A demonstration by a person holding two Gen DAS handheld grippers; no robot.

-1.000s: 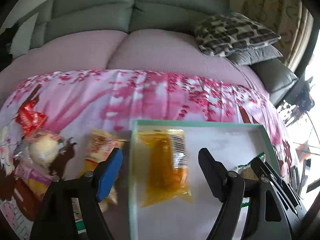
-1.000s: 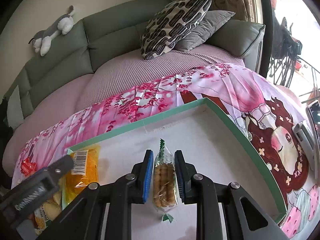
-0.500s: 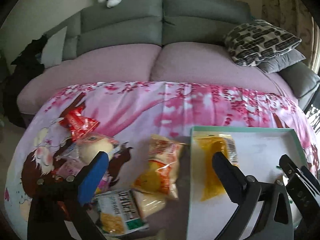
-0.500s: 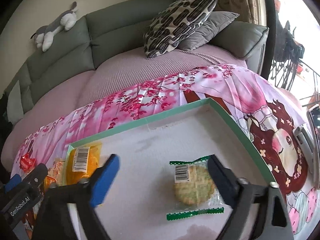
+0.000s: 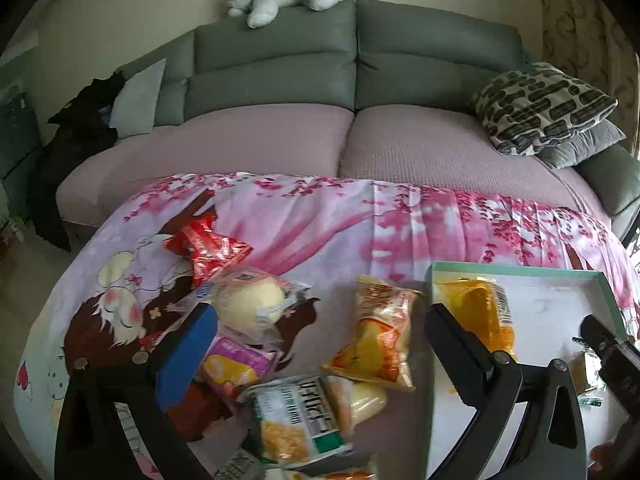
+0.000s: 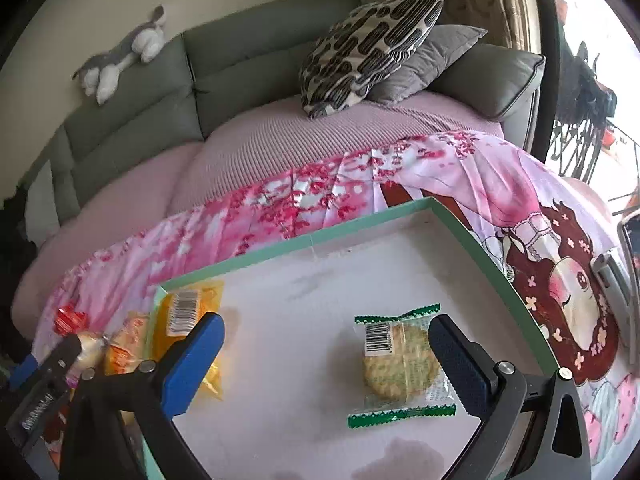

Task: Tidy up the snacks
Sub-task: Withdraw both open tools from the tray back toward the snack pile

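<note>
**A:** What is held in the green-rimmed tray (image 6: 472,236)?

**B:** Two packets are seen on its white floor. An orange-yellow snack packet (image 6: 188,320) is laid in the far left corner, barcode up. A round cracker in a clear wrapper with green crimped ends (image 6: 400,364) is laid flat toward the right, well apart from the first.

**A:** And the right gripper (image 6: 324,356)?

**B:** Its jaws have just been opened and are spread as wide as they go. Nothing is gripped; the cracker is lying on the tray between them, just beside the right finger.

**A:** What is left outside the tray?

**B:** A heap of snacks is spread on the pink printed cloth (image 5: 320,216) to the tray's left: a red packet (image 5: 206,244), a pale round bun in clear wrap (image 5: 252,304), an orange-and-yellow packet (image 5: 380,340) just beside the tray's edge, a pink packet (image 5: 236,368), and a white-and-green packet (image 5: 296,420).

**A:** The left gripper (image 5: 320,344)?

**B:** It is likewise opened fully, the jaws having just been widened, and is held over the heap with nothing clamped.
</note>
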